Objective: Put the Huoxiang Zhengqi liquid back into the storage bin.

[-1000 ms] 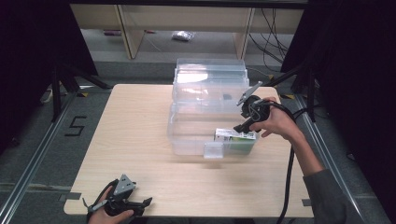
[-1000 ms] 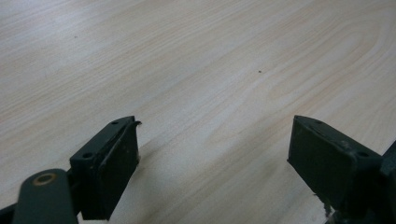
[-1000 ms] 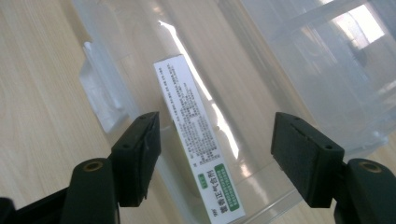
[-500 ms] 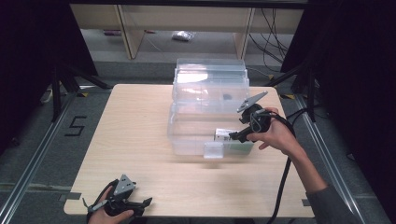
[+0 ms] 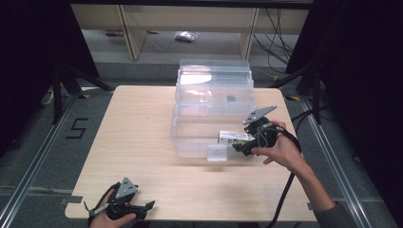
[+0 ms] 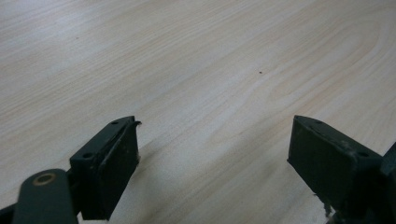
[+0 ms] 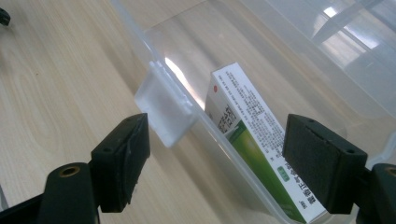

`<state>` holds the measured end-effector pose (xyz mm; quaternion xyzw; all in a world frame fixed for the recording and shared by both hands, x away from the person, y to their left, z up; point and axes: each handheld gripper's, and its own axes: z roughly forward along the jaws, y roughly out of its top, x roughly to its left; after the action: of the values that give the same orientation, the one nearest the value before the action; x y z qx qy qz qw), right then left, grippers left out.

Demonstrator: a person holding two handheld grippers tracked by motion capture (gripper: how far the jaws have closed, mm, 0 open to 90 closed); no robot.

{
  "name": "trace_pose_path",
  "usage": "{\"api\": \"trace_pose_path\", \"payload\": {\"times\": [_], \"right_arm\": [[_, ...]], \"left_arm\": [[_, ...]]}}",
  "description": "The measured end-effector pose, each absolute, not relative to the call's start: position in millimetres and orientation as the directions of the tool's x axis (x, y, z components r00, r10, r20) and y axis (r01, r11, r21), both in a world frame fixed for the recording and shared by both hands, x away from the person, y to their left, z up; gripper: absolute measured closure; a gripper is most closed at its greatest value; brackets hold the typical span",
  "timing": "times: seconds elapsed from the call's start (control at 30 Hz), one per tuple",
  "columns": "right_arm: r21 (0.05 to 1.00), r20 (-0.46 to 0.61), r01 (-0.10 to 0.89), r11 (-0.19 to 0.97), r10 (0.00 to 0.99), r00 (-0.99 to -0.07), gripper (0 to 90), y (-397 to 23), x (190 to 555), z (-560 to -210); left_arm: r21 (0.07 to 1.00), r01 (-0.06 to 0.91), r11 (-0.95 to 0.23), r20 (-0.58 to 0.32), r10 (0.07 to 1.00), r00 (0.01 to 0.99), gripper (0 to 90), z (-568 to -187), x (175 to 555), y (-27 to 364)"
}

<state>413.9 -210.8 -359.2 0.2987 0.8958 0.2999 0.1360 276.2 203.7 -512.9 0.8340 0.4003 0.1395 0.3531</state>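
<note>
The green-and-white carton [image 7: 254,140] lies inside the clear bin [image 5: 199,128], seemingly placed. The right gripper [image 7: 233,154] hovers just near of it, jaws open and empty. The left gripper [image 6: 215,158] rests on the counter [image 5: 119,142] at its near left, jaws open too.

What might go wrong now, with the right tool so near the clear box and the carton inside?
The right tool is open astride the clear box front wall; shutting may pinch wall and carton together. Its near jaw sits by the latch tab and might knock it. The light box could slide on the table; the left tool rests far off.

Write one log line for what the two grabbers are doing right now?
left gripper: open, resting on table | right gripper: open, at clear bin beside medicine box
</note>
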Motion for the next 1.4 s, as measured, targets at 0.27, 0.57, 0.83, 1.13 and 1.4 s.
{"api": "trace_pose_path", "payload": {"times": [0.27,0.57,0.83,1.13,1.4], "right_arm": [[0.657,-0.048,0.425,0.622,0.598,-0.8,23.5,-215,403,-363],[0.663,-0.015,0.428,0.614,0.583,-0.812,22.1,-211,387,-376],[0.673,-0.009,0.421,0.608,0.576,-0.817,22.3,-208,376,-386],[0.674,0.002,0.429,0.601,0.579,-0.815,22.4,-201,365,-399],[0.677,0.013,0.434,0.594,0.58,-0.815,20.7,-199,357,-411]], "left_arm": [[0.703,0.569,-0.427,-0.051,0.768,0.638,15.6,-513,276,204],[0.702,0.571,-0.425,-0.052,0.769,0.637,15.6,-513,276,203],[0.699,0.568,-0.434,-0.046,0.765,0.642,15.6,-513,276,204],[0.7,0.568,-0.433,-0.046,0.766,0.642,15.6,-512,276,204],[0.699,0.567,-0.436,-0.045,0.765,0.643,15.6,-513,276,204]]}}
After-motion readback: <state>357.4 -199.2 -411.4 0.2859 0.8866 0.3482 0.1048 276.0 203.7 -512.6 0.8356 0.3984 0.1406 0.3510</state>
